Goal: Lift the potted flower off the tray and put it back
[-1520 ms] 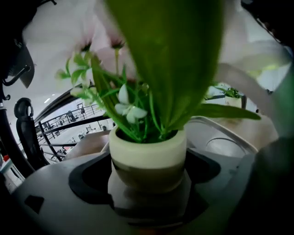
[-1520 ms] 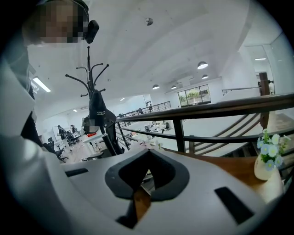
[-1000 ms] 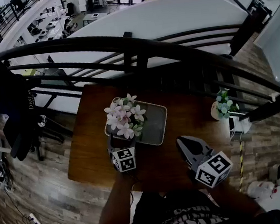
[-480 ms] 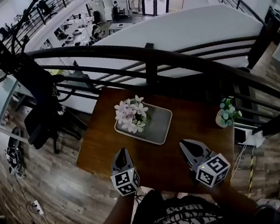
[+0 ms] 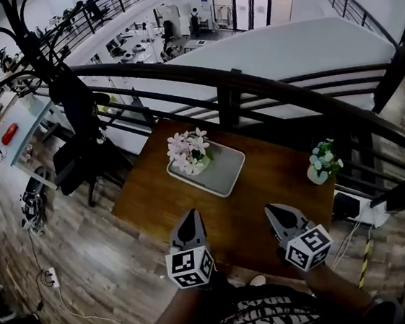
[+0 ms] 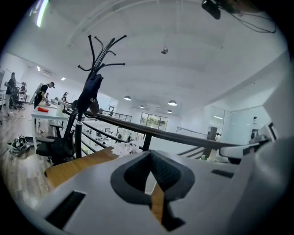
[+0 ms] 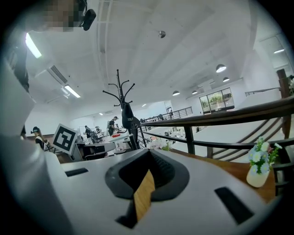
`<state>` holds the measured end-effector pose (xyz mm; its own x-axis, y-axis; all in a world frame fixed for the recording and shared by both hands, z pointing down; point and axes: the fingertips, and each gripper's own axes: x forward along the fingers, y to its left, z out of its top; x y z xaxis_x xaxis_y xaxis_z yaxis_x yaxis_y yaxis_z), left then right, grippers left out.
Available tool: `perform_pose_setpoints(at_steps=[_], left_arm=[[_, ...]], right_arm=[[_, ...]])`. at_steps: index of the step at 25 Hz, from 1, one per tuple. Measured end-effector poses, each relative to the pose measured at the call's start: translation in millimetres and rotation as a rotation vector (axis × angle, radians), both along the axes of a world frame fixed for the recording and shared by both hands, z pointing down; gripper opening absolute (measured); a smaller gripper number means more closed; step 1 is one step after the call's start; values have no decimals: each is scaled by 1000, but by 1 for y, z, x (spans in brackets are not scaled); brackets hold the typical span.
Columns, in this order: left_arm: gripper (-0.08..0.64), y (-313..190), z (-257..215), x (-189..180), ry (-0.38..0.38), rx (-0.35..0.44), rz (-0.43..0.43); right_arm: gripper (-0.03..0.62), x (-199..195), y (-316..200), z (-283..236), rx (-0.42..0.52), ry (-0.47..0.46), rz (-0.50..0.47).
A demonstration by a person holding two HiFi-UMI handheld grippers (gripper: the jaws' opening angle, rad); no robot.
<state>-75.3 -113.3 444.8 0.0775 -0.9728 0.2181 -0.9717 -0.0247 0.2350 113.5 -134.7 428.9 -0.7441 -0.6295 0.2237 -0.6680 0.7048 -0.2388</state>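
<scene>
In the head view, we are looking down at the potted flower [image 5: 189, 152], which is standing in the far-left corner of the tray [image 5: 222, 177] on the table [image 5: 156, 199]. A second ago the left gripper [image 5: 188, 217] was right against the pot. Now it is hanging over the table's near edge, well apart from the tray and roughly level with the right gripper [image 5: 273, 211]. We are judging that the flower is already back in place and that we are pulling away. Blossoms are hiding most of the pot.

In the left gripper view, the left gripper [image 6: 150, 158] has just been closing its jaws; they are meeting on nothing, with only a sliver of tabletop showing between them. We are seeing only the white petals [image 6: 126, 148]; the gripper's body is covering the pot and tray.

In the right gripper view, the right gripper [image 7: 148, 158] is clenched and empty too. The flower [image 7: 158, 143] is showing small and blurred just above the jaws, its tray out of sight.
</scene>
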Motion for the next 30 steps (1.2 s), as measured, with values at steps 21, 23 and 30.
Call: perform_pose_setpoints(at_steps=[21,23,30], left_arm=[[9,62,-2,74,-27,-48,38],[8,60,-3,74,-34,-49,44],[9,51,-4,62,-30,-57,40]], right_arm=[[-2,58,52,2,21,-4,-36],[-2,58,51,1,23,-5,-33],[-2,47,47,-3,25,-8,-33]])
